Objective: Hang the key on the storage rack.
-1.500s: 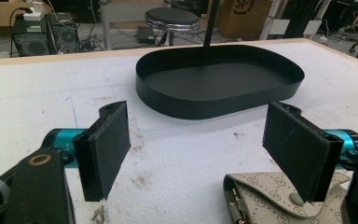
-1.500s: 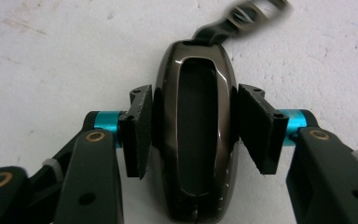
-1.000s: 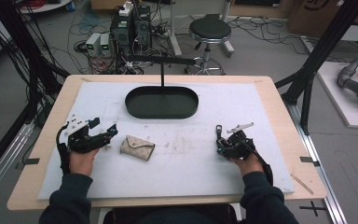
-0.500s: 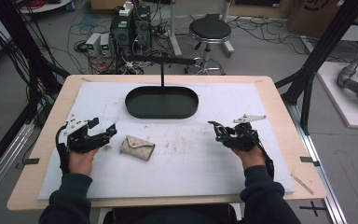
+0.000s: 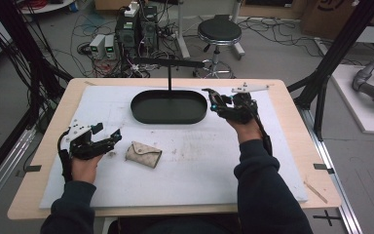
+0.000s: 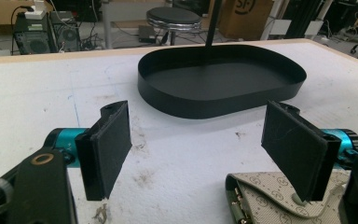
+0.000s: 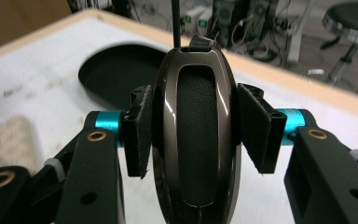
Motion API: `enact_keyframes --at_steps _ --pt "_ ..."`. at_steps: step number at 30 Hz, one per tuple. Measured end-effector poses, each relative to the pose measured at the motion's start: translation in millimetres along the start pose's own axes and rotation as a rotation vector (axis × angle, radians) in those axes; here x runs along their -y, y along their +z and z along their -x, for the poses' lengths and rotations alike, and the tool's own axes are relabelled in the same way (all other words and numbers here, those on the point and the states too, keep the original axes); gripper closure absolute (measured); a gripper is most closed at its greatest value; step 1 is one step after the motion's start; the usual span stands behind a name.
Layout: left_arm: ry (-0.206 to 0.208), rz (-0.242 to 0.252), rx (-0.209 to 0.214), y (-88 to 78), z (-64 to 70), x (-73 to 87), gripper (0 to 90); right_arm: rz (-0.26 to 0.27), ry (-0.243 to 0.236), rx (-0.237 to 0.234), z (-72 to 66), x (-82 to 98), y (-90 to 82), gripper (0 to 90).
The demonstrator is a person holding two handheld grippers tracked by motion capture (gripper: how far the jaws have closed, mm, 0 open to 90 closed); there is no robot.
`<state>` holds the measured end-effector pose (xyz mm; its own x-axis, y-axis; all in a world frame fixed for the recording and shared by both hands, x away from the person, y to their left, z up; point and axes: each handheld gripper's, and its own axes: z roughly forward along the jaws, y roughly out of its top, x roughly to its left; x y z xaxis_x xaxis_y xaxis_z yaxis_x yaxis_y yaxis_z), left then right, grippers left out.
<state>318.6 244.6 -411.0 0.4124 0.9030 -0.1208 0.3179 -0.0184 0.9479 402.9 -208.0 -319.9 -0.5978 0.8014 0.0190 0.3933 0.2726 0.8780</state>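
The right tool [image 5: 213, 101] is clenching a glossy brown oval case with a black padded inset [image 7: 193, 135], holding it up just beside the right end of the black oval metal tray [image 5: 146, 114]. The left tool [image 6: 205, 154], jaws spread and empty, is resting on the white-covered worktop [image 5: 199, 165] beside the beige patterned pouch [image 5: 143, 154]. Judging from this, nothing is lying in the tray yet; the case seems about to go in, with the pouch likely left.
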Motion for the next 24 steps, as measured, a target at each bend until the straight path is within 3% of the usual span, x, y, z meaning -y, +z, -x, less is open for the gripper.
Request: enact_keyframes --at_steps 10,13,16,24 --pt "0.001 -0.003 0.003 0.2 -0.9 0.3 23.8 0.139 -0.007 0.032 -4.2 -43.0 22.9 49.9" --pt "0.002 -0.004 0.003 -0.2 -0.9 0.2 23.8 0.118 -0.014 0.058 -1.9 -48.0 34.0 49.9" --pt "0.002 -0.003 0.004 -0.7 -1.1 0.4 23.8 0.058 -0.01 0.069 1.5 -43.4 44.8 49.9" --pt "-0.013 -0.001 -0.006 -2.4 -4.1 1.6 23.8 -0.015 -0.059 0.09 -5.5 -35.6 54.9 49.9"
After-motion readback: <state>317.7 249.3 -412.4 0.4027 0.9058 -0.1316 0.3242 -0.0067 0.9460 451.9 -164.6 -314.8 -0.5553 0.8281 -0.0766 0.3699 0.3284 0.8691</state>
